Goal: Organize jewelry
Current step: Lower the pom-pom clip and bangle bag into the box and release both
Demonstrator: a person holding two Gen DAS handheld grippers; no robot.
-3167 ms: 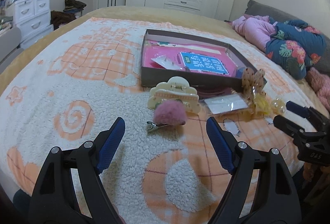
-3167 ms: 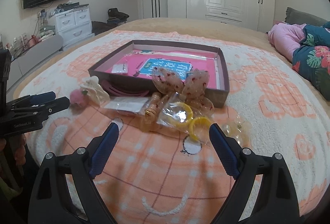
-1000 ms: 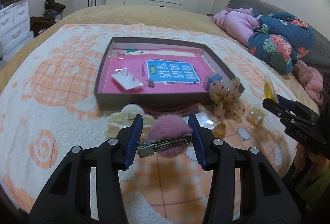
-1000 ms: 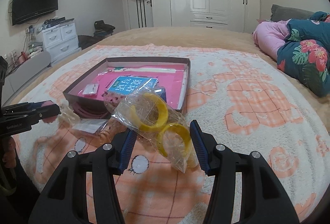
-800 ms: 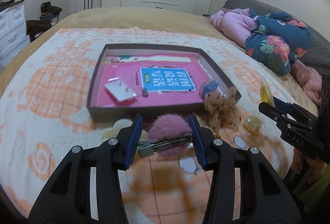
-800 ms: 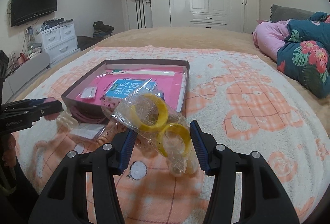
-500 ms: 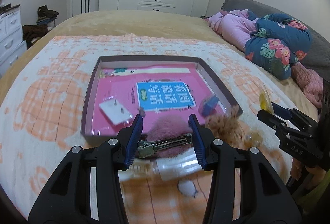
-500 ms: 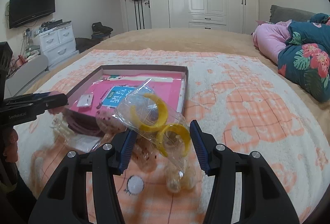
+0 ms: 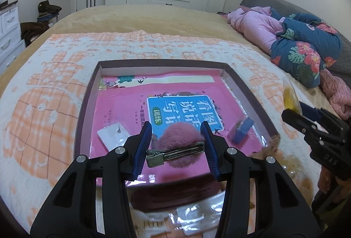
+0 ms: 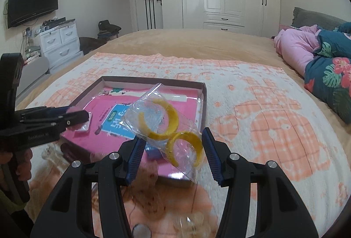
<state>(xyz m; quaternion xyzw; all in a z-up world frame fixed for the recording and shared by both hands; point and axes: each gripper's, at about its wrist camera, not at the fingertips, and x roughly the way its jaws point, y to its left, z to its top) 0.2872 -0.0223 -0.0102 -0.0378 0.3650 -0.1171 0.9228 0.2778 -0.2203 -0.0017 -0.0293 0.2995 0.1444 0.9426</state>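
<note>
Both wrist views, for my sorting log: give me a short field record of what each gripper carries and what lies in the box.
left gripper: shut on the pink pompom hair clip, held over the near part of the box
right gripper: shut on the clear bag of yellow rings, over the box's near right corner
box: shallow, open, dark rim, on the orange-and-white blanket
box contents: pink book, small white card, small blue item
near the box: other packets, blurred
</note>
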